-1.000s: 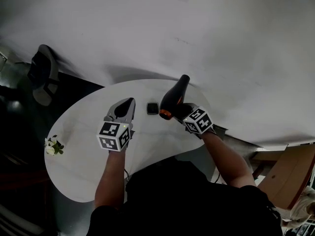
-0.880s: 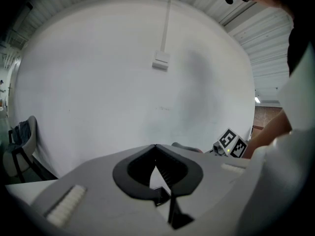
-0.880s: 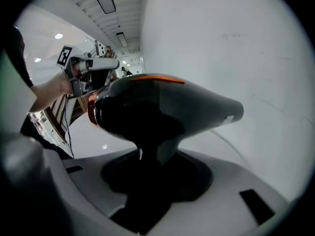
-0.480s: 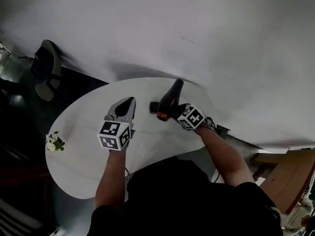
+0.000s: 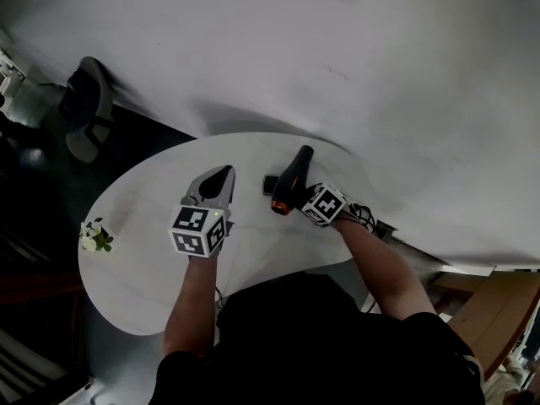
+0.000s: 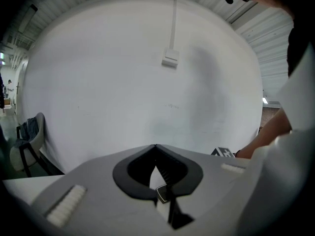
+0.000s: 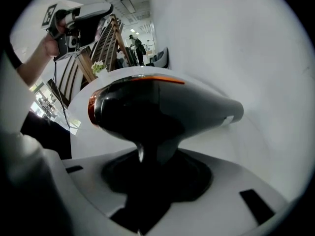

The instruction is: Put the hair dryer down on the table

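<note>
- Right gripper [image 5: 301, 195]: clamped on the dryer's [image 5: 292, 178] dark handle; in the right gripper view the handle fills the gap between the jaws, which stand fairly wide around it, and the body [image 7: 162, 107] lies crosswise above them; grip unchanged from a second ago
- Dryer: lower than a second ago, when it was held up over the far right part of the table [image 5: 152, 260]; now close over the tabletop, orange-ringed rear end toward the person, nozzle toward the wall; whether it touches the table I cannot tell
- Right gripper has tipped further downward with it; its marker cube [image 5: 325, 205] sits lower and nearer the table's edge
- Small dark square [image 5: 270, 184]: flat on the table; earlier clear of the dryer on its left, now just beside it
- Left gripper [image 5: 223, 174]: jaws closed tip to tip with nothing between them; held over the middle of the table, much as before
- Flowers [image 5: 94, 236] at the left edge and chair [image 5: 89, 116] beyond the table: as before
</note>
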The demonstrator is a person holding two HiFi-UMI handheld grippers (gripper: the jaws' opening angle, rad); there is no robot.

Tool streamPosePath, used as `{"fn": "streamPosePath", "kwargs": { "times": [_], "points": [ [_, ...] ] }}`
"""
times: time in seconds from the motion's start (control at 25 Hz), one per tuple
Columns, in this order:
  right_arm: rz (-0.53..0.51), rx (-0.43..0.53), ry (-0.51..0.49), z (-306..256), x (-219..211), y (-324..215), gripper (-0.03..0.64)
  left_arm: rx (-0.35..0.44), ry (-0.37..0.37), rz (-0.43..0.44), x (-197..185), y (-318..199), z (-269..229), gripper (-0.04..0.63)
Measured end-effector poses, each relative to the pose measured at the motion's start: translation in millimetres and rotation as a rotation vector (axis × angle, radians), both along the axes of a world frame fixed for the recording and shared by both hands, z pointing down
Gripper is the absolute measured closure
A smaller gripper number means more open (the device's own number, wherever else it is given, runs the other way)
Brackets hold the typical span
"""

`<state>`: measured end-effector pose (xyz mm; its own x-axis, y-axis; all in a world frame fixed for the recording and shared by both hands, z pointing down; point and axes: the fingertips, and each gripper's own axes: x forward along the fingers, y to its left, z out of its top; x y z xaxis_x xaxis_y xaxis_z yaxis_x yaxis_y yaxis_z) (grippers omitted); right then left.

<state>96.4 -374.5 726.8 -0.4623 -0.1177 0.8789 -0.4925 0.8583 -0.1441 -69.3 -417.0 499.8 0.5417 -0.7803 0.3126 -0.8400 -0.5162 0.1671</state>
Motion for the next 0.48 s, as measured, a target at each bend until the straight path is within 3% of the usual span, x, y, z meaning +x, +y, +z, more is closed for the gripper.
{"fn": "streamPosePath", "kwargs": {
  "times": [0.48],
  "points": [
    [-0.019, 0.008, -0.02, -4, -17, -17, 0.453, -0.011, -0.01, -0.049, -24, 3, 1, 0.586]
  ]
}}
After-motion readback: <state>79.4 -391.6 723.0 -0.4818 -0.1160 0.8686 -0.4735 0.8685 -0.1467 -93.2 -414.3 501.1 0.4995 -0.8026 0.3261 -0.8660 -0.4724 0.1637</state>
